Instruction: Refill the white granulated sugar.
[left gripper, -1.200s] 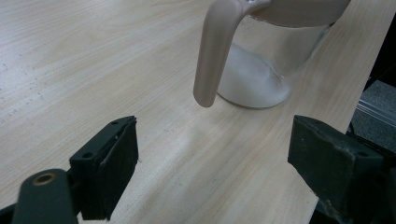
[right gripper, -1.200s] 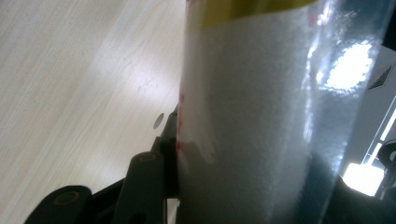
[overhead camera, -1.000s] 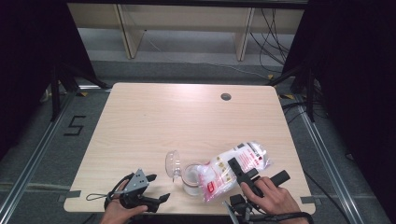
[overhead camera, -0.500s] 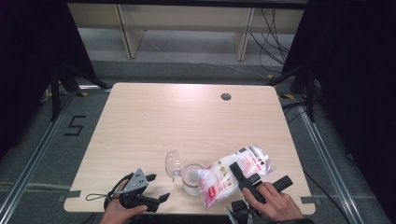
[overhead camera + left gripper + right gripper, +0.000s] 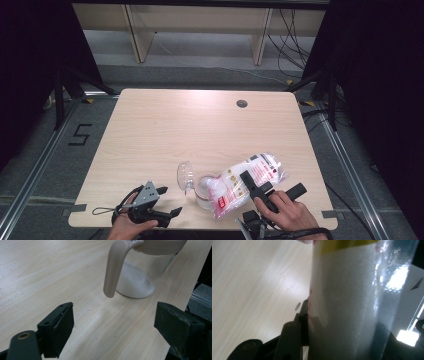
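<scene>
- Since you're tipping a bag of white grains into a jug, the layout makes sense: the clear jug [image 5: 202, 189] sits near the front edge of the table [image 5: 200, 130], just in front of you, so neither hand has to stretch.
- Your right gripper [image 5: 257, 187] is clamped on the bag [image 5: 247, 180]. In the right gripper view the plastic [image 5: 347, 307] is pinched between the black jaws, which stand partway apart because the packed grains keep them from coming together.
- You've got the bag lying slanted, its lower end over the jug's mouth and the printed end raised toward the table's right side. My guess is that slope is there to let the grains slide down by themselves.
- White stuff already sits in the bottom of the jug [image 5: 133, 282], heaped on one side, so I'd say the pour is under way and not finished. I can't make out the bag's opening, so can't say if grains are flowing right now.
- The jug's lid [image 5: 185, 176] hangs open on the left, out of the bag's path.
- Your left gripper [image 5: 150, 207] waits near the front left edge, jaws wide apart with nothing in them, pointed at the jug's beige handle [image 5: 113, 270] but apart from it. Probably it's parked there to steady the jug if the bag nudges it.
</scene>
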Motion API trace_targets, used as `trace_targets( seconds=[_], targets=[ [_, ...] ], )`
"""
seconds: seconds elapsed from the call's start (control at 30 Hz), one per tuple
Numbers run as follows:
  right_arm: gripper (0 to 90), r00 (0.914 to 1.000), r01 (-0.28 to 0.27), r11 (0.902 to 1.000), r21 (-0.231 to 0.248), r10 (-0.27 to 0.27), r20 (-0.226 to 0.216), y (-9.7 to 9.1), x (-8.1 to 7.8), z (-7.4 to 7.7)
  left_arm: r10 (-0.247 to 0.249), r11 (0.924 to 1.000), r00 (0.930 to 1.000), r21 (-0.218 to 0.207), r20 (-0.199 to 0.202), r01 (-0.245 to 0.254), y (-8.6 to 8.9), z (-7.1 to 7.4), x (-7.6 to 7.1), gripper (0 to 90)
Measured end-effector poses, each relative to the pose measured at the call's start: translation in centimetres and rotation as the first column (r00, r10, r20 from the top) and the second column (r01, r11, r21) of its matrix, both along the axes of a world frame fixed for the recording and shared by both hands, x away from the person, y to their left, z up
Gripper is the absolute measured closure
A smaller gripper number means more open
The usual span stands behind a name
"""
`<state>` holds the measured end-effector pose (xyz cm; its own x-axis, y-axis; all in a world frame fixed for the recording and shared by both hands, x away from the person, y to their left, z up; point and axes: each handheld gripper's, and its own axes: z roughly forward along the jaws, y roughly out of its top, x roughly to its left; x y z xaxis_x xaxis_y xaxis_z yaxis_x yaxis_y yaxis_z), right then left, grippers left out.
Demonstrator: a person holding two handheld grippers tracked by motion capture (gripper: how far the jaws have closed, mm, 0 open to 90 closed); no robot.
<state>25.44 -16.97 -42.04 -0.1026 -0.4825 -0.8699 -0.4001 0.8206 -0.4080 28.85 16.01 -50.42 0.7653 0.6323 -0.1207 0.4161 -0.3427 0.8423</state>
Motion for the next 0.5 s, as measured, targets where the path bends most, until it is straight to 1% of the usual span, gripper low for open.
trace_targets(
  seconds=[0.03, 0.07, 0.1, 0.13, 0.23, 0.27, 0.3, 0.33, 0.37, 0.4, 0.43, 0.47, 0.5],
  targets=[
    [63.9, 1.0, 0.004, 1.0, 0.003, -0.004, 0.001, -0.2, 0.1, 0.1, 0.001, 1.0, 1.0, 0.002, 0.0, -0.001, 0.0, 0.0, 0.0, 15.8],
    [63.9, 1.0, 0.004, 1.0, 0.003, -0.004, 0.001, -0.2, 0.1, 0.1, -0.001, 0.9999, 1.0, 0.016, 0.002, 0.001, 0.1, 0.0, 0.1, 15.8],
    [63.9, 1.0, 0.005, 1.0, 0.002, -0.005, 0.002, -0.3, 0.2, 0.1, -0.002, 0.9999, 1.0, 0.016, 0.002, 0.002, 0.1, 0.0, 0.1, 15.8],
    [63.9, 0.9999, 0.011, 0.9999, 0.003, -0.011, 0.004, -0.4, 0.2, 0.2, 0.0, 1.0, 1.0, -0.002, -0.001, 0.0, 0.0, 0.0, 0.0, 15.8],
    [64.0, 0.9997, 0.024, 0.9997, 0.002, -0.024, 0.003, -0.8, 0.3, 0.2, 0.002, 1.0, 1.0, 0.003, -0.001, -0.002, 0.0, 0.0, 0.0, 15.8],
    [64.0, 0.9998, 0.019, 0.9998, -0.007, -0.019, 0.002, -0.8, 0.3, 0.2, 0.005, 1.0, 1.0, -0.004, -0.004, -0.005, 0.0, 0.0, 0.0, 15.8],
    [64.1, 0.9995, 0.031, 0.9995, 0.007, -0.031, 0.004, -1.0, 0.3, 0.2, 0.005, 1.0, 1.0, 0.007, -0.001, -0.005, 0.1, 0.0, 0.0, 15.8],
    [64.1, 0.9997, 0.025, 0.9997, -0.004, -0.025, 0.006, -1.0, 0.2, 0.2, 0.011, 0.9999, 0.9999, -0.007, -0.004, -0.011, 0.0, 0.0, -0.1, 15.8],
    [64.1, 0.9994, 0.034, 0.9994, 0.004, -0.034, 0.005, -1.3, 0.1, 0.2, 0.012, 0.9999, 0.9999, -0.008, -0.004, -0.012, 0.0, 0.0, -0.1, 15.8],
    [64.1, 0.999, 0.044, 0.9989, 0.013, -0.044, -0.005, -1.3, 0.0, 0.1, 0.011, 0.9996, 0.9999, -0.025, -0.004, -0.011, -0.1, -0.1, 0.0, 15.8],
    [64.1, 0.9997, 0.026, 0.9995, -0.015, -0.026, 0.003, -1.3, 0.0, 0.2, 0.011, 0.9997, 0.9999, -0.021, -0.004, -0.011, -0.1, 0.0, 0.0, 15.8],
    [64.1, 0.9996, 0.028, 0.9995, -0.013, -0.028, 0.003, -1.4, 0.0, 0.2, 0.013, 0.9999, 0.9999, -0.01, -0.003, -0.013, 0.0, 0.0, -0.1, 15.8],
    [64.2, 0.9989, 0.047, 0.9989, 0.003, -0.047, 0.002, -1.6, -0.2, 0.0, 0.014, 0.9998, 0.9999, -0.017, -0.005, -0.014, -0.1, 0.0, -0.1, 15.8]
  ],
)
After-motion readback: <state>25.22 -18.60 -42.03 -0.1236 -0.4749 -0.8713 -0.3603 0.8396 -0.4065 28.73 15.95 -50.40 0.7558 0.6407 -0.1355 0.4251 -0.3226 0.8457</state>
